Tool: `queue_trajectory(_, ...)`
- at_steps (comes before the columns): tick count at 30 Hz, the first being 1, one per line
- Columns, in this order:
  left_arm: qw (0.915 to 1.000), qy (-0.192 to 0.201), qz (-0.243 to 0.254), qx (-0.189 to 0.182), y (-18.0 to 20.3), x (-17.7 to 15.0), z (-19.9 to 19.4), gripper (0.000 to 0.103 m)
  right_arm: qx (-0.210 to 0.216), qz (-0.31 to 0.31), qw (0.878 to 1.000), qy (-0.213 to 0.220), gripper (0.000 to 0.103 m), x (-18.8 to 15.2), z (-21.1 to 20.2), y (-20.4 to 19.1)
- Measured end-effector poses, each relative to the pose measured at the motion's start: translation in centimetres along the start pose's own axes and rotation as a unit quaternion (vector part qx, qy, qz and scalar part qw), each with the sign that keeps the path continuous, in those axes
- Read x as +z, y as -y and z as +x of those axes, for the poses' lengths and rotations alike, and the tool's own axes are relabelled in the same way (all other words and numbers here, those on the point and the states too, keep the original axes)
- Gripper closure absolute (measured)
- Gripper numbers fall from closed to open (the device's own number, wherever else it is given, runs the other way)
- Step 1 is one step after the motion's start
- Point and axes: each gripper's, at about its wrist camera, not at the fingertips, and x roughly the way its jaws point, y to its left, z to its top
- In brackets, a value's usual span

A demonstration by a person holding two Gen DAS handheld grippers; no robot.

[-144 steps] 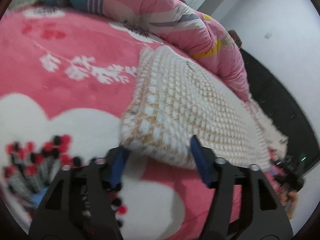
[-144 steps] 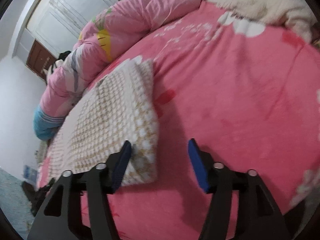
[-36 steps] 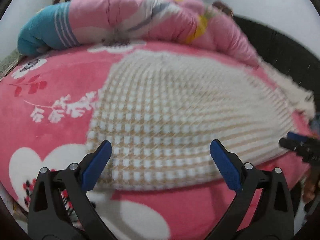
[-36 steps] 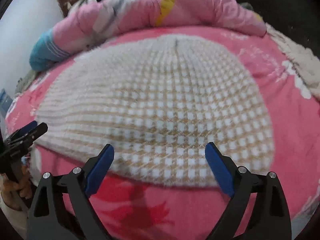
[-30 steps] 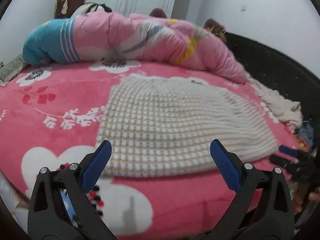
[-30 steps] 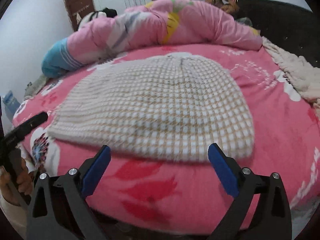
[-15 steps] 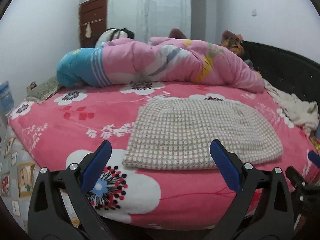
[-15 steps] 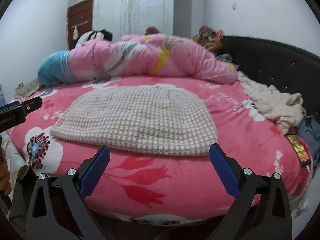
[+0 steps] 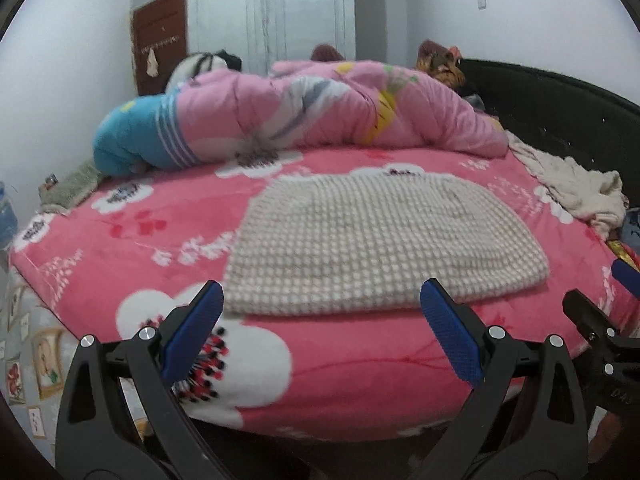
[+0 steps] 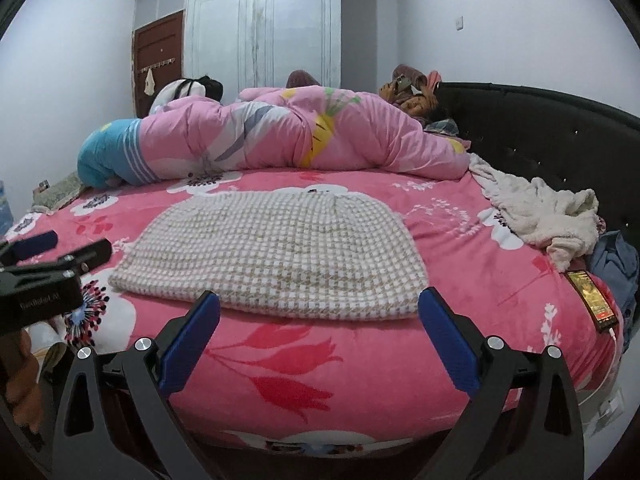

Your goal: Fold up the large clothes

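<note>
Checked knit garment (image 9: 376, 240) lies flat on the pink floral bedspread (image 9: 328, 364), near the front edge of the bed and roughly centred across it; in the right wrist view the same piece (image 10: 276, 256) sits just beyond the blue pads. It looks already folded into a thick, blunt-cornered slab, more than one layer judging by the fat rolled edge toward the cameras. Handling, as a judgement: soft, bulky, moderate weight, no stiffness at all; it will sag and drape if lifted by one point, and the fuzzy knit should grip the pads well, not slide. Plush spread beneath will drag on it, so lift it, do not pull it. Best hold: the two near corners, or the thick near edge, one gripper each, biting through all layers so the fold does not open. Long axis runs left to right across the bed, parallel to the front edge; the far edge is rounded and narrower, toward the rolled pink quilt (image 9: 340, 108), the near edge straight and wider. Left gripper (image 9: 320, 332) hangs off the bed front, jaws spread wide, nothing between them. Right gripper (image 10: 318, 338) likewise gapes, clear of the cloth. A cream fleece heap (image 10: 540, 216) and a phone (image 10: 594, 300) lie well apart at the right side.
</note>
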Motion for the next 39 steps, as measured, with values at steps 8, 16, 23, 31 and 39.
queue_trajectory(8,0.9991,-0.037,0.022,0.002,1.3,-1.2,1.7,0.007,0.000,0.019,0.999,-0.027,0.007,-0.2,0.8,0.8)
queue_trajectory(16,0.9982,-0.059,0.011,0.005,0.5,-1.5,2.8,0.007,-0.005,0.020,0.999,-0.027,0.007,-0.3,0.9,0.8)
queue_trajectory(23,0.9974,-0.070,0.008,0.009,-0.2,-1.7,3.2,0.007,-0.008,0.016,0.999,-0.026,0.007,-0.1,1.0,0.5)
queue_trajectory(31,0.9977,-0.066,0.008,0.012,-0.5,-1.6,3.1,0.007,-0.011,0.016,0.999,-0.029,0.007,0.0,1.3,0.2)
queue_trajectory(39,0.9910,-0.130,-0.008,0.034,0.4,-2.0,5.5,0.007,-0.022,0.034,0.994,-0.103,0.007,-0.8,4.0,1.2)
